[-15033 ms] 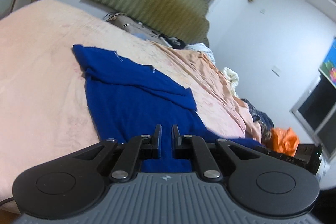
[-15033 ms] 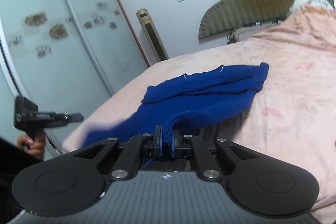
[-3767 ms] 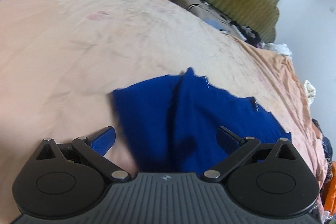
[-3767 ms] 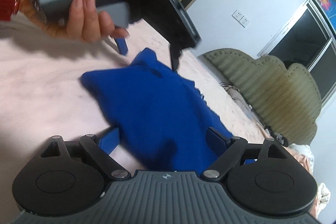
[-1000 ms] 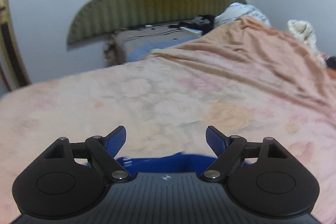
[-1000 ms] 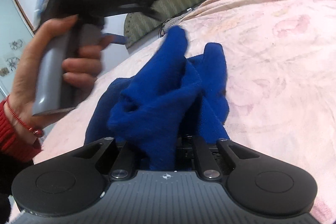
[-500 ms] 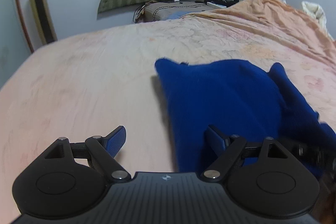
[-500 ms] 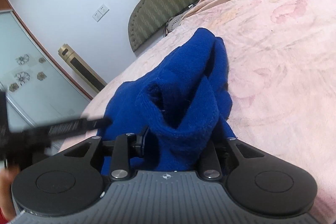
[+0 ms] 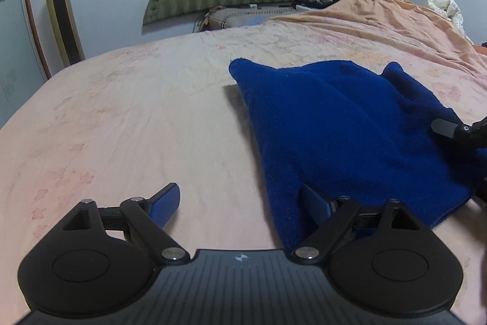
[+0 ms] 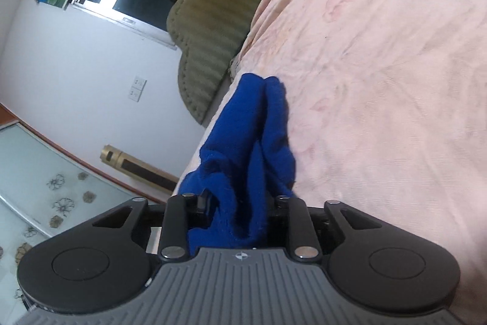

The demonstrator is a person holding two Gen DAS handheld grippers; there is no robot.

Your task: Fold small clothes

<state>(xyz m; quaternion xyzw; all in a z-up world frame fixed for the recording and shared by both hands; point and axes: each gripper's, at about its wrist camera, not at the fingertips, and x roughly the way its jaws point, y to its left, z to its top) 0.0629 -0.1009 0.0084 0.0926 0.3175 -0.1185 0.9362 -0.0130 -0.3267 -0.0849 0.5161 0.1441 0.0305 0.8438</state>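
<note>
A: What carries everything?
B: A bed [image 9: 127, 118] with a peach floral sheet, filling the frame's middle.
A: And on it?
B: A blue garment [image 9: 344, 124] right of centre; rumpled bedding [image 9: 383, 8] at upper right.

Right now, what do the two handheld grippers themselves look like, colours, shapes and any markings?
Both match. The left gripper has a ribbed dark grey body with a small pale emblem, two round black side lobes, black linkage arms with silver pins, and textured blue pads. The right gripper has the same ribbed grey body, emblem, black lobes and silver pins. No cables, hands or sleeves show.
</note>
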